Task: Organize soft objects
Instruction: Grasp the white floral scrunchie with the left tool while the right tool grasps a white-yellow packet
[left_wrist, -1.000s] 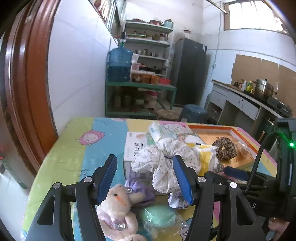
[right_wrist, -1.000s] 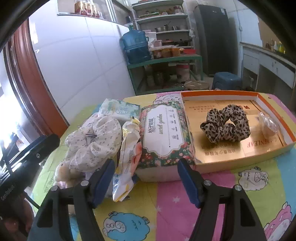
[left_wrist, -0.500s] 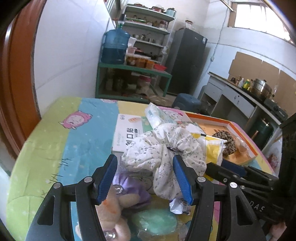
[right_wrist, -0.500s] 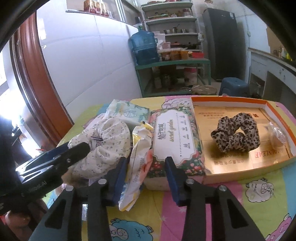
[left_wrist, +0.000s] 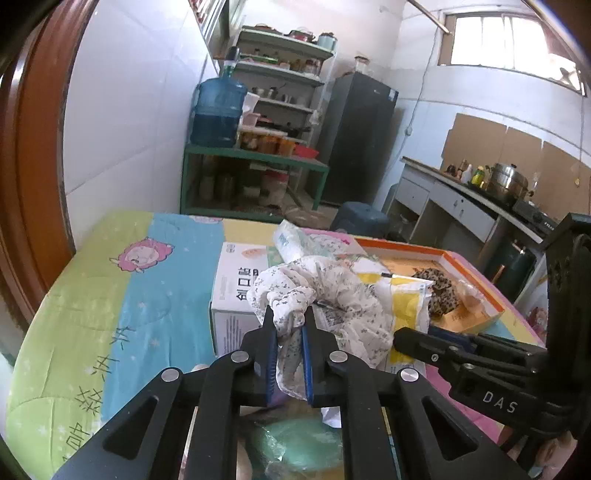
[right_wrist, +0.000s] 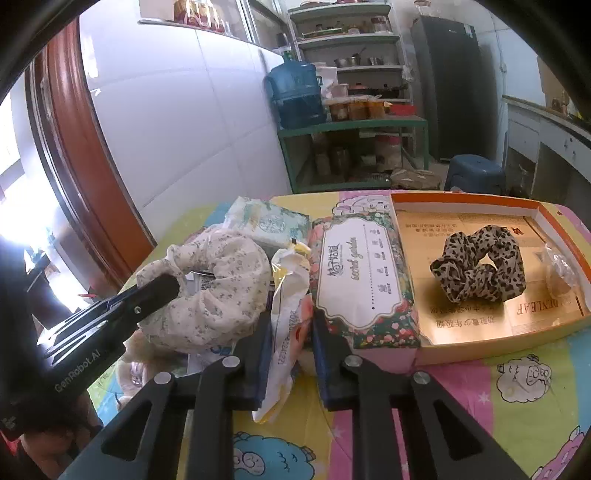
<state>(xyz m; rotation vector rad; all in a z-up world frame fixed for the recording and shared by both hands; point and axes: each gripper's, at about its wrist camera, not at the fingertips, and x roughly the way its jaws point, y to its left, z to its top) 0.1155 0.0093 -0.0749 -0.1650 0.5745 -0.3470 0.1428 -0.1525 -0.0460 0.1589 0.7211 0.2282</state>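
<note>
1. Since a second ago both hand-held grippers went from wide apart to narrow: the left hand-held gripper (left_wrist: 289, 325) now pinches the floral scrunchie (left_wrist: 328, 295), and the right hand-held gripper (right_wrist: 290, 332) is closing on the yellow-and-white wrapper (right_wrist: 286, 295) between its pads.
2. Soft, ruffled white fabric with small dark sprigs, the floral scrunchie forms a puffy ring lying over a white cardboard box (left_wrist: 236, 280), a fold bunched between blue ribbed pads (left_wrist: 271, 354).
3. Crinkly and glossy, the wrapper stands just beside a flower-printed tissue pack (right_wrist: 358, 273).
4. Right of it, an orange-rimmed shallow box (right_wrist: 491, 199) with a shiny gold floor holds a gathered leopard-print scrunchie (right_wrist: 480, 269).
5. Everything sits on a bench under a pastel cartoon cloth (left_wrist: 122, 295).
6. Below the left fingers, a pale green packet (left_wrist: 295, 443) shows.
</note>
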